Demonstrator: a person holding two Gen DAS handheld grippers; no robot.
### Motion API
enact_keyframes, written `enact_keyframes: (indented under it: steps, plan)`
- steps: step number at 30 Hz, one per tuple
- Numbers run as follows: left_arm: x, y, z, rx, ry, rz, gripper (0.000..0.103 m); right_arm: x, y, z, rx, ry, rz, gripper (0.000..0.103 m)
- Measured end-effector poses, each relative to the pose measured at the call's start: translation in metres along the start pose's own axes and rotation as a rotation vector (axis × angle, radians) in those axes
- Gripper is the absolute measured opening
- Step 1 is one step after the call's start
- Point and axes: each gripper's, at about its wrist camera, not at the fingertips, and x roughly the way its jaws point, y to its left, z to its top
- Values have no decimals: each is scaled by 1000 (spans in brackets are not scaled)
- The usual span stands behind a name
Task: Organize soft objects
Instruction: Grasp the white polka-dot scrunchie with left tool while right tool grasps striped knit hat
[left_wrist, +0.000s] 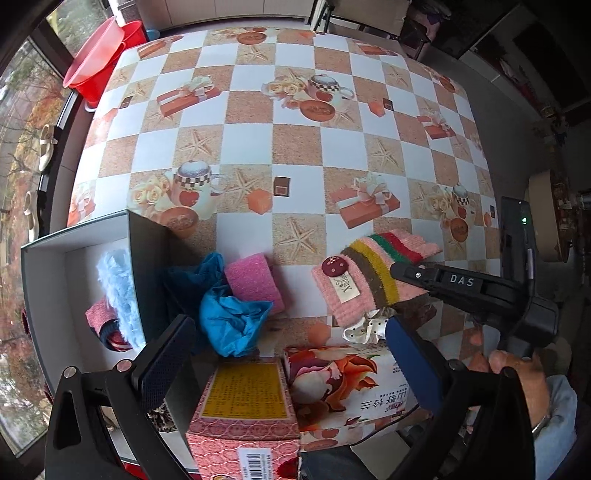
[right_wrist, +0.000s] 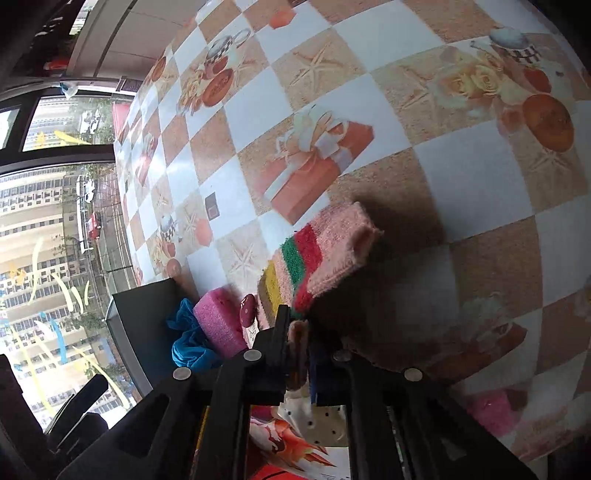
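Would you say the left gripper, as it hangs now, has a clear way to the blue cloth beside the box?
Probably yes. The left gripper is open above the table, and the blue cloth lies uncovered just ahead of its left finger, with only the pink sponge touching it.

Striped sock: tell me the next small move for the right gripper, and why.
Probably lift it a little. The right gripper has its fingers shut on the near edge of the striped sock, most of which lies on the tablecloth. The grey box already holding soft things stands off to the side.
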Motion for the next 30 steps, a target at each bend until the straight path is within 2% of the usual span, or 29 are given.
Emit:
enact_keyframes:
  steps: [8,13,16,17,18,20,23,25,30]
  plan:
    - [41,-63,3,79,81,-18,103,-57,-70,8,124,-117,-22,9]
    - [72,-103,3,136,125,-8,103,-90,-112,5,189,-192,-89,9]
    - [92,-123,1,161,150,-8,103,-99,-133,0,208,-185,-134,10]
    - [98,-130,0,171,157,-5,103,-99,-137,-2,215,-173,-141,14]
    - [103,-136,-2,183,163,1,103,-100,-142,-4,216,-161,-154,26]
    - [115,-148,-4,218,174,37,103,-104,-144,-7,188,-162,-197,84]
    - [135,-159,-6,261,206,94,103,-110,-133,-9,83,-217,-244,86]
    - [147,-162,-5,268,229,112,103,-108,-123,-5,14,-216,-269,86]
    - [164,-168,-5,293,263,164,103,-85,-106,8,-63,-194,-330,86]
